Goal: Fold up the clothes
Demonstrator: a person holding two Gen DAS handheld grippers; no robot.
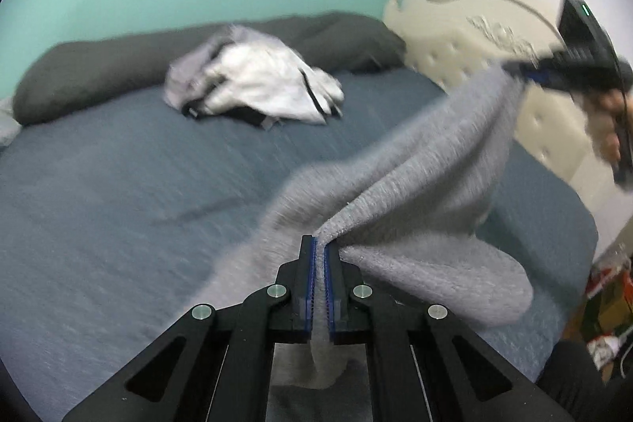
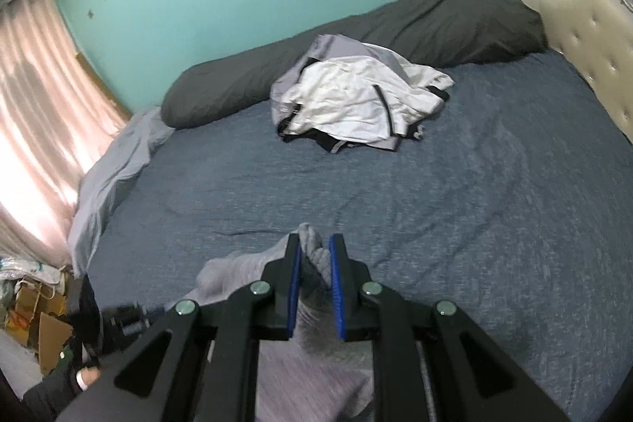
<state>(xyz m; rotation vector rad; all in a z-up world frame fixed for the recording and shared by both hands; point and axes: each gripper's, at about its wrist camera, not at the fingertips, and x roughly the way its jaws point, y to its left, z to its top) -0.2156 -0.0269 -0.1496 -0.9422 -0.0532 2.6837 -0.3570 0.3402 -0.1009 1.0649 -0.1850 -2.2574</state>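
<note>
**Grey garment lifted, no fold made**

Left wrist view: my left gripper [image 1: 319, 248] is clamped on the grey garment [image 1: 415, 161], raised over the bed [image 1: 118, 184].

Right wrist view: my right gripper [image 2: 315, 248] pinches another bunched edge. The white pile [image 2: 356, 101], far side, lies unfolded.

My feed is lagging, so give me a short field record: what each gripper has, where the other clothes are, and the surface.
left gripper: shut on grey garment
right gripper: shut on a bunched part of the same grey garment
garment state: lifted, stretched between the two grippers
other clothes: white and grey pile, crumpled, near dark pillow
surface: blue bedspread
view quality: left wrist view blurred
</note>
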